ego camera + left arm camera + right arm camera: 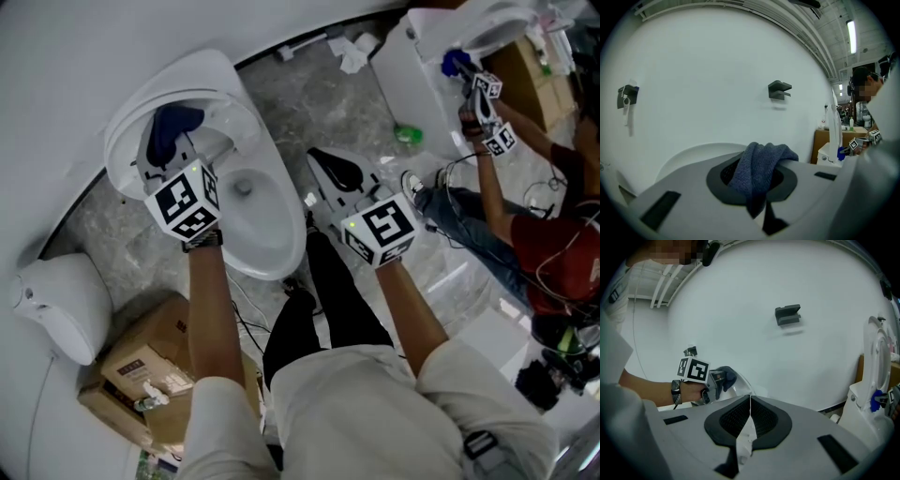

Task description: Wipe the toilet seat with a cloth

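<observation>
At toilet [272, 251], L tool [167, 155] grips cloth [757, 168]; R tool [750, 416] closed, empty.

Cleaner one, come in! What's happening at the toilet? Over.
Left gripper shut on blue cloth, at the toilet's back end. Right gripper shut, empty. Nothing in the way.

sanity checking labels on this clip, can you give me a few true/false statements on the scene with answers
1. The left gripper grips a blue cloth. True.
2. The right gripper is open. False: its jaws are together, with nothing between them.
3. A cardboard box sits on the floor near the toilet. True.
4. Nobody else is in view. False: another person works with grippers at a second toilet.
</observation>
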`<control>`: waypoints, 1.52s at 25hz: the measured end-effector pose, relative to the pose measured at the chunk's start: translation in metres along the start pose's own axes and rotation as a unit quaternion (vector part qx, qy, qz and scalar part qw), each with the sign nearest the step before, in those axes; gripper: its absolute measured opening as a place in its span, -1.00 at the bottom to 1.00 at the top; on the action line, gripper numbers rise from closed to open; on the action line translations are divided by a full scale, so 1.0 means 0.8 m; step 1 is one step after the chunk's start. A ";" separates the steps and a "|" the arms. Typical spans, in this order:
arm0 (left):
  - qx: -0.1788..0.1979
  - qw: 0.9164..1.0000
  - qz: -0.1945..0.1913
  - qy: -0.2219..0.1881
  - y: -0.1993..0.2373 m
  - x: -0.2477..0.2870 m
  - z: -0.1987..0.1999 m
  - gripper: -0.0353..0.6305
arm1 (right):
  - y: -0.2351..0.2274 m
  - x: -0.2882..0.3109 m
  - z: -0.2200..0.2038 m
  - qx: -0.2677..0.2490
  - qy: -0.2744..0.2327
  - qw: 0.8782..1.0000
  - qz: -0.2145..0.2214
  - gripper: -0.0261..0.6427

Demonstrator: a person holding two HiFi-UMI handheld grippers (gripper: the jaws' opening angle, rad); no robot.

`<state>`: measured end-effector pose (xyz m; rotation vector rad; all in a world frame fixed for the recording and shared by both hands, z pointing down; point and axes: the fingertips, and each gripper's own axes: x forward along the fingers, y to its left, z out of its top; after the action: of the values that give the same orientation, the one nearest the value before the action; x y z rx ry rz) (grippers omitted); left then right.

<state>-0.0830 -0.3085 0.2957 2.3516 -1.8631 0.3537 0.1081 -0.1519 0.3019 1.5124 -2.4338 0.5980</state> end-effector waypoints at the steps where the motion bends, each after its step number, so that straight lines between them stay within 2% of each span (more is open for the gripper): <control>1: 0.005 1.000 -0.002 0.000 -0.004 0.002 -0.001 -0.81 | -0.001 0.002 -0.001 0.001 0.000 1.000 0.000 -0.83; 8: 0.050 0.998 -0.026 0.000 -0.036 0.012 -0.020 -0.81 | -0.005 0.008 -0.014 0.013 0.007 1.000 0.000 -0.83; 17: 0.098 0.992 -0.066 0.046 -0.083 0.027 -0.072 -0.81 | -0.019 0.012 -0.027 0.022 0.014 1.000 -0.002 -0.83; 26: 0.097 0.993 -0.057 0.036 -0.096 0.026 -0.085 -0.81 | -0.033 0.006 -0.044 0.035 0.026 0.999 -0.010 -0.83; 30: 0.137 0.988 -0.060 0.025 -0.101 0.024 -0.085 -0.81 | -0.032 0.007 -0.047 0.033 0.028 0.999 -0.010 -0.83; 35: 0.196 0.978 -0.073 0.021 -0.114 0.020 -0.095 -0.81 | -0.031 0.005 -0.054 0.038 0.035 0.999 -0.009 -0.83; 38: 0.202 0.976 -0.079 0.018 -0.119 0.017 -0.105 -0.81 | -0.029 0.007 -0.055 0.039 0.037 0.998 -0.010 -0.83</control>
<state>0.0031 -0.2794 0.3852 2.7019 -1.7025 0.8206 0.1248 -0.1458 0.3490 1.5135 -2.3639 0.7403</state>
